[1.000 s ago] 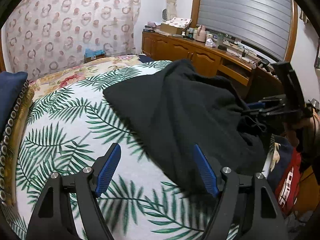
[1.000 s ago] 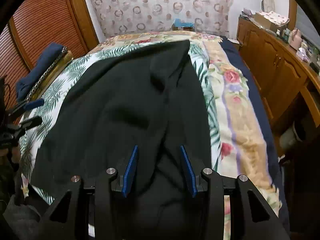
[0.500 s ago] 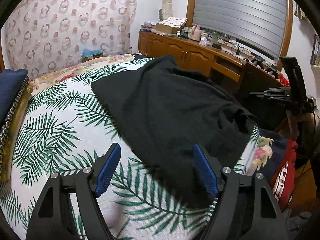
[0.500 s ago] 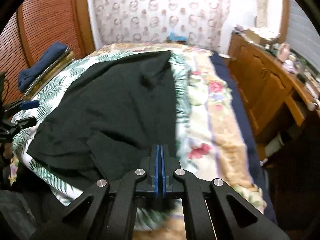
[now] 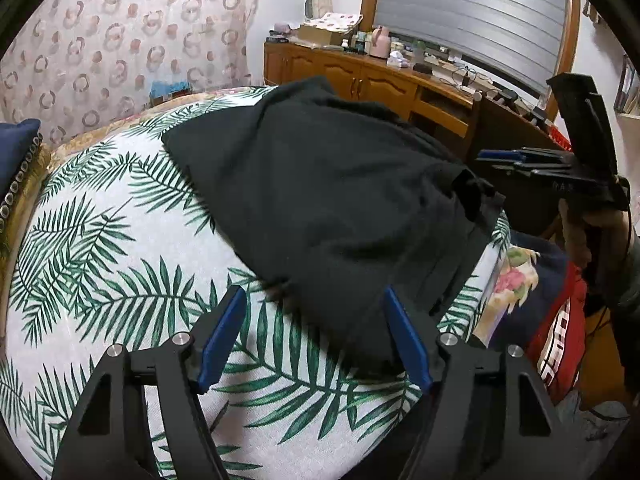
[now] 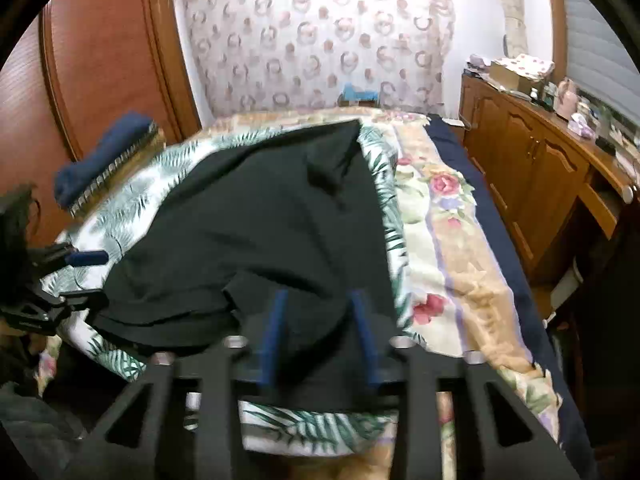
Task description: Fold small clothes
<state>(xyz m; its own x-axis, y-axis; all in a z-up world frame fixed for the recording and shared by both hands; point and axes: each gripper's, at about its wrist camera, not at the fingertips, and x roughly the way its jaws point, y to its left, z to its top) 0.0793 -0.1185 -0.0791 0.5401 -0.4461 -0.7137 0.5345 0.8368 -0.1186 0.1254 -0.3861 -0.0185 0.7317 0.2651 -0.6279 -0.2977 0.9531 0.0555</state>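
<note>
A black garment [image 5: 320, 200] lies spread on the palm-leaf bed cover [image 5: 120, 248], with a bunched fold near its right edge. My left gripper [image 5: 312, 332] is open, low over the garment's near corner, holding nothing. In the right wrist view the garment [image 6: 260, 232] fills the middle of the bed. My right gripper [image 6: 320, 332] is open, its blue fingers over the garment's near edge, and the image is blurred. The right gripper also shows in the left wrist view [image 5: 520, 160], off the bed's right side. The left gripper shows in the right wrist view [image 6: 80, 276].
A wooden dresser [image 5: 380, 76] with clutter runs along the right of the bed. A navy cushion [image 6: 104, 148] lies at the bed's far left. A floral blanket [image 6: 448, 240] covers the bed's right strip. Red fabric [image 5: 560, 328] hangs off the bed's edge.
My right gripper shut half a second ago and now stands open again, back over the garment's near edge. My left gripper has drawn back slightly; the garment lies flatter.
</note>
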